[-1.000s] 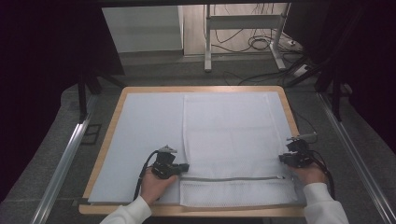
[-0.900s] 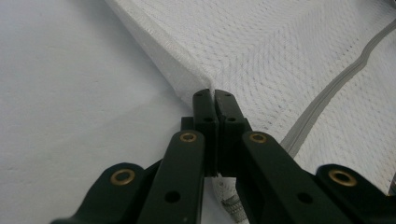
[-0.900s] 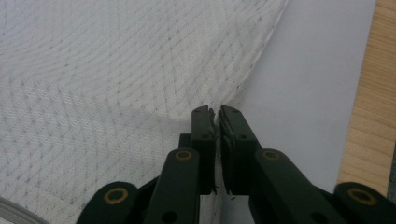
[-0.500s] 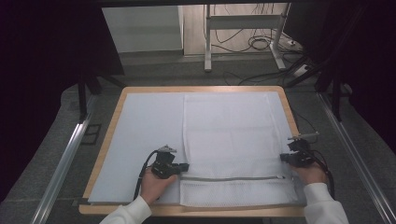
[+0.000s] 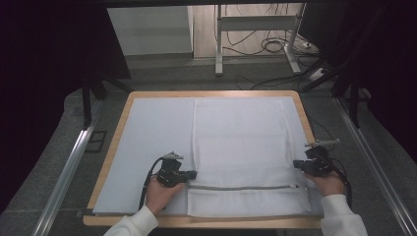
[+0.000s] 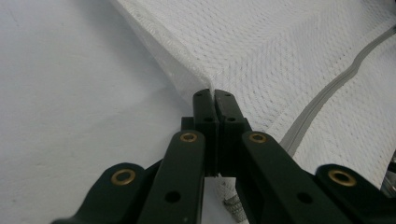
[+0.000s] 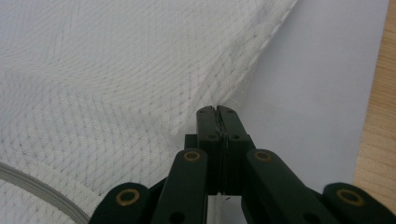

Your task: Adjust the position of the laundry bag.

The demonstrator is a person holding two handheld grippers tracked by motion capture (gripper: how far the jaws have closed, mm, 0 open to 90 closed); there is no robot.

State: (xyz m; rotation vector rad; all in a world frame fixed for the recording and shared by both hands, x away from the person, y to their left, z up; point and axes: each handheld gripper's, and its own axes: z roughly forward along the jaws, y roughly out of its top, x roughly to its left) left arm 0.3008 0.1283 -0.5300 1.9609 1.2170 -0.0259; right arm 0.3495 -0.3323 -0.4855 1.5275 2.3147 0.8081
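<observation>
We see a white mesh bag (image 5: pixel 243 147) lying flat on a pale sheet (image 5: pixel 152 142) that covers the wooden table (image 5: pixel 114 147). The bag sits right of the middle of the sheet, with a grey zipper (image 5: pixel 243 187) running across it near the edge closest to us.

We hold the left hand-held gripper (image 5: pixel 193 174) at the bag's left edge, just above the zipper line. In the left gripper view its jaws are pressed together on the bag's folded edge (image 6: pixel 205 81), with the zipper (image 6: pixel 327 98) slanting off to the right of them.

We hold the right hand-held gripper (image 5: pixel 296 164) at the bag's right edge, roughly level with the left one. In the right gripper view its jaws are closed on the mesh (image 7: pixel 116 93) at its border, and the fabric rises slightly toward the pinch. The sheet (image 7: pixel 317 93) and a strip of bare wood (image 7: pixel 378 116) lie beyond it.

Both our hands (image 5: pixel 160 191) rest low near the table's near edge.
</observation>
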